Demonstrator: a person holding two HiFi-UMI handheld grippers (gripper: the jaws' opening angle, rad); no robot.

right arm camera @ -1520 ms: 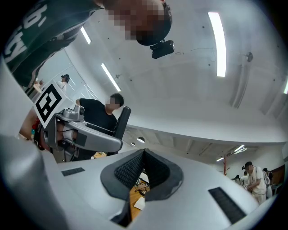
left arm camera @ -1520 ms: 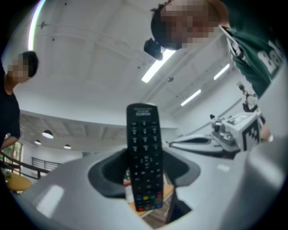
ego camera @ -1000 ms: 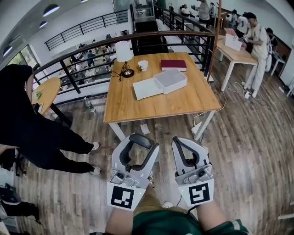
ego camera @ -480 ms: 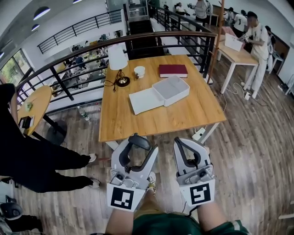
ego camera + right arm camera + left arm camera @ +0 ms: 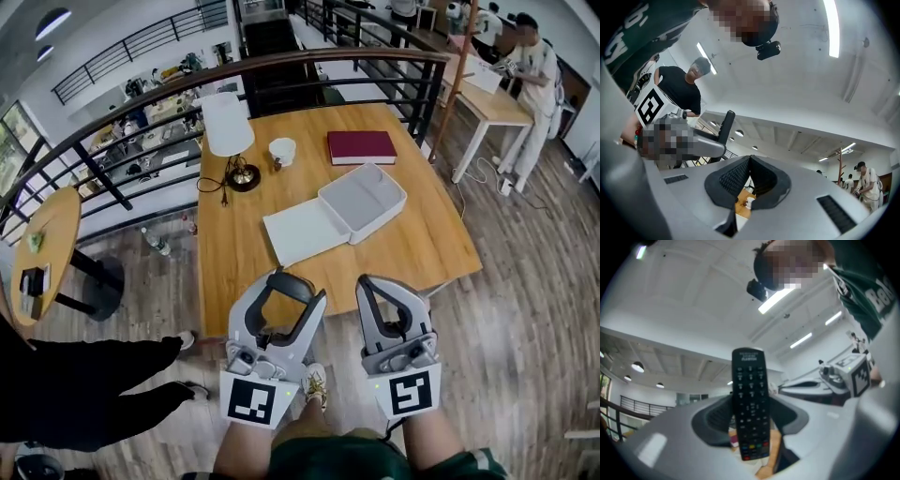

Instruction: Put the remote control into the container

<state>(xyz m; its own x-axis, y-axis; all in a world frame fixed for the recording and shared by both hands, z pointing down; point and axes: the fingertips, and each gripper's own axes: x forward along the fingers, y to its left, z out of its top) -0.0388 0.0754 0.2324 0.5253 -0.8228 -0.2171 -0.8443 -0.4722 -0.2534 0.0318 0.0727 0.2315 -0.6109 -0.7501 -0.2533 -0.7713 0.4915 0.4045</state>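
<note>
My left gripper (image 5: 279,284) is shut on a black remote control (image 5: 750,404), which stands upright between its pads with the button side facing the left gripper view. The remote's end (image 5: 289,284) shows dark at the jaw tips in the head view. In the right gripper view the remote (image 5: 725,124) sticks up at the left. My right gripper (image 5: 373,284) is shut, its pads meeting with nothing between them (image 5: 750,160). Both grippers hang over the floor, short of the wooden table (image 5: 422,253). The white container (image 5: 364,195) lies open on the table, its lid (image 5: 305,232) beside it.
A red book (image 5: 361,146), a white cup (image 5: 281,150) and a lamp (image 5: 225,127) stand at the table's far side. A black railing (image 5: 141,131) runs behind it. A person in black (image 5: 75,394) is at my left; others are at a far table (image 5: 497,103).
The table and container have come closer and lower in the head view. Both grippers keep their pose, the remote still held. The person in black has slid toward the lower left.
</note>
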